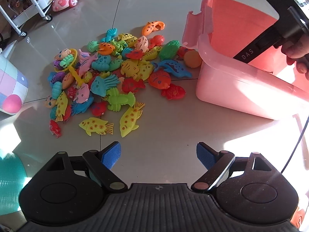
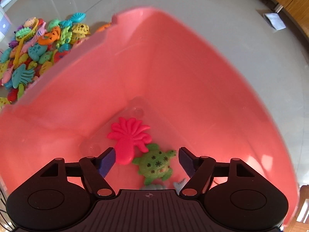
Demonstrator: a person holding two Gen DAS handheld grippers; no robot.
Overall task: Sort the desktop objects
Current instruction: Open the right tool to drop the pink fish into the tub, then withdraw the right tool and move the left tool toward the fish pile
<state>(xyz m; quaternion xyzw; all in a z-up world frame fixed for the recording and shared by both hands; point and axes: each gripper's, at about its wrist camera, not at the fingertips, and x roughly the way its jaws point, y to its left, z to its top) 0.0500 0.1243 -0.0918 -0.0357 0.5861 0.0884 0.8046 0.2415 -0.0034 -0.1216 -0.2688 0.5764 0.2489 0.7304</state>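
The left gripper (image 1: 158,155) hangs over bare floor (image 1: 164,127), its blue pads (image 1: 111,155) spread wide with nothing between them. Just beyond it lie two yellow fish (image 1: 96,126), and past those the pile of toys (image 1: 114,71) spreads across the tiles: a green lobster (image 1: 120,99), a teal jellyfish (image 1: 103,83), a blue whale (image 1: 173,67), an orange fish (image 1: 153,27) at the far edge. To the right of the pile, touching its nearest toys, stands the pink bin (image 1: 231,85). The right gripper (image 2: 147,160) is inside the bin (image 2: 173,73), held by a hand (image 1: 297,55) at the bin's far side. Its fingers are also wide apart and hold nothing. On the bin's bottom between them lie a green turtle (image 2: 156,164) and a red octopus (image 2: 129,137), touching each other; a grey toy (image 2: 154,186) shows partly at the gripper's body. Farther off, a pink toy car (image 1: 64,1) sits by a white rack (image 1: 36,3).
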